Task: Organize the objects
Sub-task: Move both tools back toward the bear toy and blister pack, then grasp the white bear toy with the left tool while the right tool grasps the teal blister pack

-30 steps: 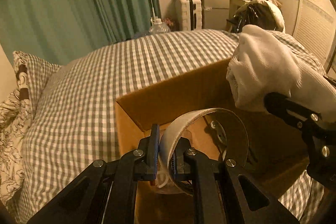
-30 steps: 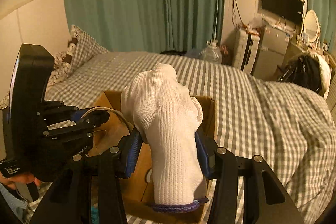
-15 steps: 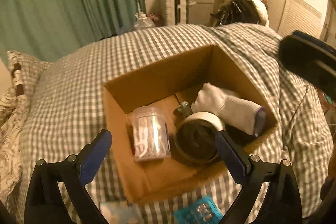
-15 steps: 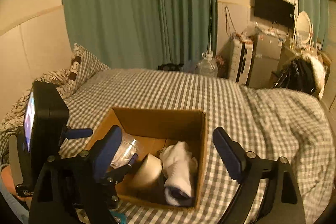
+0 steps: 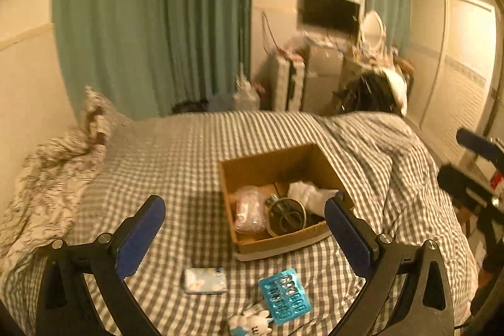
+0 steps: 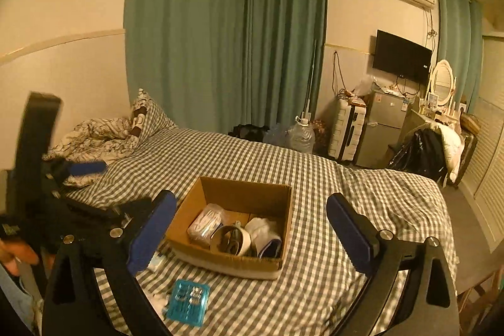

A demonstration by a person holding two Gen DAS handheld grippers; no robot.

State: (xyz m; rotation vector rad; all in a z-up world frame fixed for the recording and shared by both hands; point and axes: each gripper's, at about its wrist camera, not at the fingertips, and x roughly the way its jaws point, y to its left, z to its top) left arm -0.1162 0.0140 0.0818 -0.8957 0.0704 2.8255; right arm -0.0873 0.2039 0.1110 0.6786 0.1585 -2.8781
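Right up close, at the bottom of each view: two black grippers with blue pads. Left gripper (image 5: 244,203) spread wide, just been opening, nothing between the pads. Right gripper (image 6: 250,199) the same: wide apart, just been opening, holding nothing. Both up above the bed (image 5: 173,162), not touching any of the things.

Just past the pads, on the checked cover: a shiny blue packet (image 5: 285,295), lying flat. Beside it a small pale blue pack (image 5: 204,281). Below them a little white and blue thing (image 5: 250,326), cut off by the edge, too hard to name.

A bit farther, sitting on the bed: an open brown box (image 5: 277,238). Inside, side by side: a clear tub (image 5: 249,208) on the left, a roll of tape (image 5: 285,216) in the middle, a white glove (image 5: 307,192) on the right. Dark bits under the tape roll, too dim to make out. Near wall of the box hiding the bottoms of all three.

Off to the sides: a blurry black shape at the right edge of the left view, and another at the left edge of the right view, with part of a hand (image 6: 15,254) cut off there.

Farther back: a checked pillow (image 5: 100,115) and a crumpled blanket (image 5: 47,178). Far away: green curtains (image 5: 157,21), a big water bottle (image 6: 300,136), a small fridge (image 6: 382,128), a dark TV (image 5: 330,10) on the wall. Left view smeared and fuzzy back there.
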